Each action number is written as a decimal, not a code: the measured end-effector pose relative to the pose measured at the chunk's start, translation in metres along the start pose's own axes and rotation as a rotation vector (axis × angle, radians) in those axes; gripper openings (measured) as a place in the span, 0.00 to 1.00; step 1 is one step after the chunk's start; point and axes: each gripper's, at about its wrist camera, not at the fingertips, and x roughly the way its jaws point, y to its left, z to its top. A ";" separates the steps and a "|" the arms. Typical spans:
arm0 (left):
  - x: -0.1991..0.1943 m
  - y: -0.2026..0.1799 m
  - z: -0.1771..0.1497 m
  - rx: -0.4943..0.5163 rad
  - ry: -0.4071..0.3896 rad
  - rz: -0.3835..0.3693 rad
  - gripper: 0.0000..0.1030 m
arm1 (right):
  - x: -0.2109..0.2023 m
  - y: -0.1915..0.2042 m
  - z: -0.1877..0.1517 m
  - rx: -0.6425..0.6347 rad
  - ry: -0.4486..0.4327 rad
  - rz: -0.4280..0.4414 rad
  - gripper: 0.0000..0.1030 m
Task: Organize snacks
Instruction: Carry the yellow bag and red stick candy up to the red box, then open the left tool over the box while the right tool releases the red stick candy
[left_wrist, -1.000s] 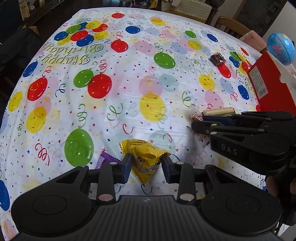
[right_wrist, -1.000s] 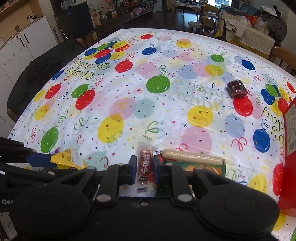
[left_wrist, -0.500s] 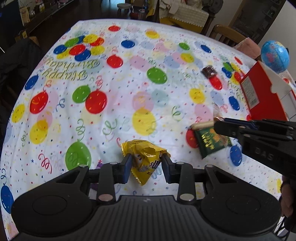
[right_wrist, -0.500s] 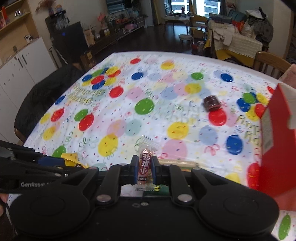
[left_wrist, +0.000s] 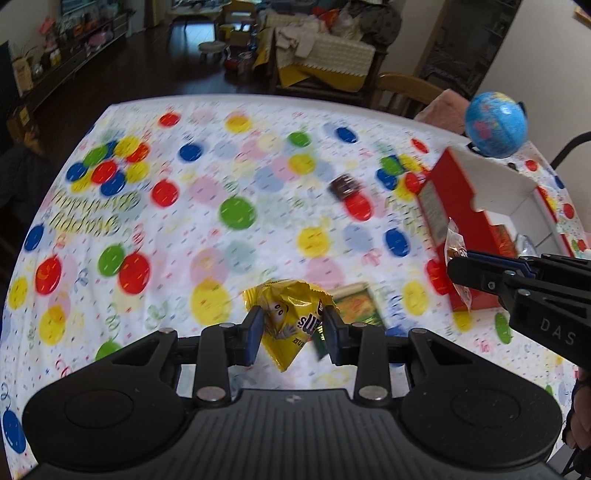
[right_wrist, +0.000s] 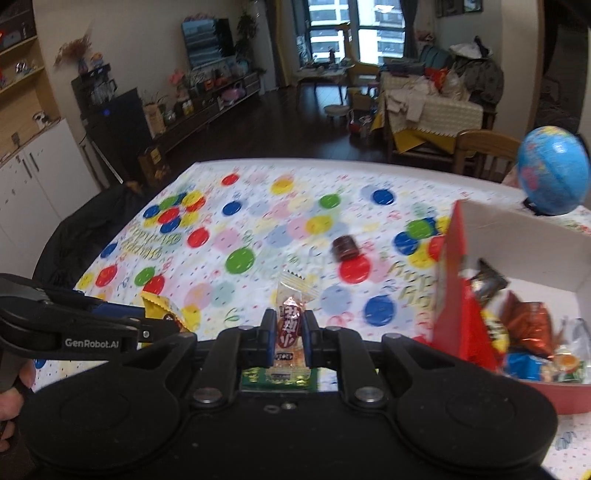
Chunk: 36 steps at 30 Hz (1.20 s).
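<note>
**Both grippers carry a snack above the table**

Left wrist view: the left gripper (left_wrist: 291, 330) pinches a yellow candy bag (left_wrist: 290, 319), its pointed corner hanging down, held clear above the balloon tablecloth (left_wrist: 155, 229).

Right wrist view: the right gripper (right_wrist: 289, 332) is pressed onto a slim red-label snack packet (right_wrist: 290, 317), long axis pointing away along the fingers, just left of the red box (right_wrist: 452, 295) of snacks.

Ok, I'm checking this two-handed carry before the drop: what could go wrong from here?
The yellow candy bag is pinched only at one crumpled end by the left gripper, so it might slip. The right gripper holds a thin sweet wrapper; the red box already looks crowded, so snacks could spill.
</note>
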 end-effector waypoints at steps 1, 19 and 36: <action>-0.001 -0.006 0.002 0.008 -0.007 -0.002 0.33 | -0.006 -0.005 0.001 0.007 -0.012 -0.004 0.12; -0.013 -0.127 0.035 0.198 -0.104 -0.098 0.22 | -0.076 -0.087 -0.006 0.096 -0.129 -0.127 0.12; 0.011 -0.220 0.060 0.293 -0.109 -0.155 0.21 | -0.102 -0.179 -0.023 0.179 -0.136 -0.237 0.12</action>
